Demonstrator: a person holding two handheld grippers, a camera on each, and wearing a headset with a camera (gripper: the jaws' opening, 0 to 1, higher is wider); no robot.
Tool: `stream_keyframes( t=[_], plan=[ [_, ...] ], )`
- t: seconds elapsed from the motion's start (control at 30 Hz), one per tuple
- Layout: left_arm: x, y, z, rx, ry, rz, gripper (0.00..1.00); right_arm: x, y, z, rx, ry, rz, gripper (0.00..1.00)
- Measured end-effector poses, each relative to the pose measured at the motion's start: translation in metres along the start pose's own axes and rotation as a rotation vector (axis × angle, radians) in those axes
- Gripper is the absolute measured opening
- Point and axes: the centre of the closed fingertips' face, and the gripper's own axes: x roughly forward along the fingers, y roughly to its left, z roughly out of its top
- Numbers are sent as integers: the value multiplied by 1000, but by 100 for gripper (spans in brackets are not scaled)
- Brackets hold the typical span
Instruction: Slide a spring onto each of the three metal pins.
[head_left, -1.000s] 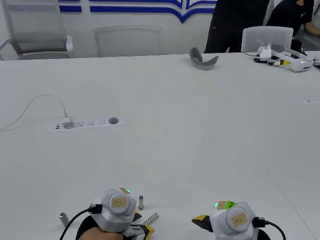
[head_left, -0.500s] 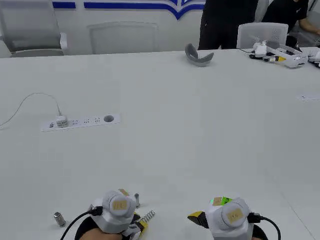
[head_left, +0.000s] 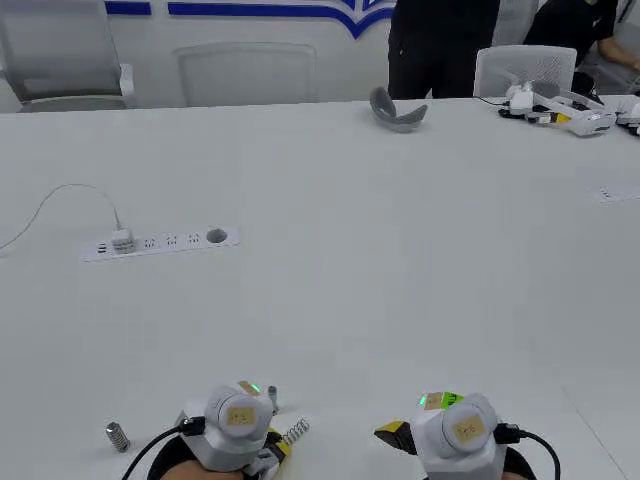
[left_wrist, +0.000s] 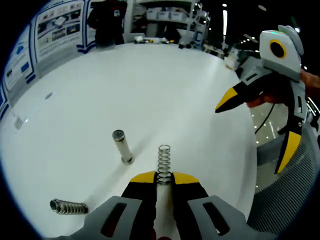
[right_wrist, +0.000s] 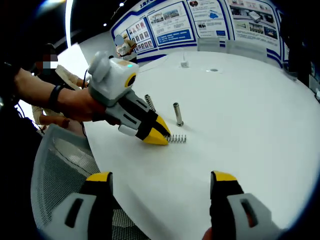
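Observation:
My left gripper is shut on one end of a small steel spring, which sticks out forward over the white table. A bare metal pin stands upright just left of the spring's free end, apart from it. Another coiled piece, a spring or a pin wearing one, lies further left. In the head view the left gripper, spring, pin and coiled piece sit at the near edge. My right gripper is open and holds nothing, facing the left gripper, spring and pin.
A white power strip with a plug and cable lies at mid-left on the table. A grey curved object and devices rest at the far edge. Chairs and a standing person are behind the table.
The head view has shifted slightly. The left gripper still holds the spring beside the pin, and the right gripper stays open beside it.

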Motion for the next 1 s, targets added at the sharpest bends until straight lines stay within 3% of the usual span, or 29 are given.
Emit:
stream_keyframes(
  t=[0.23, 0.5, 1.0],
  plan=[
    [-10, 2, -2, -7, -6, -1, 11, 2, 2, 4, -2, -3, 7, 81],
    [-33, 6, -2, -4, -29, 9, 11, 6, 6, 10, 13, -20, 22, 80],
    [-75, 21, -16, -2, -52, 45, 11, 18, 18, 22, 18, -32, 57, 79]
  ],
)
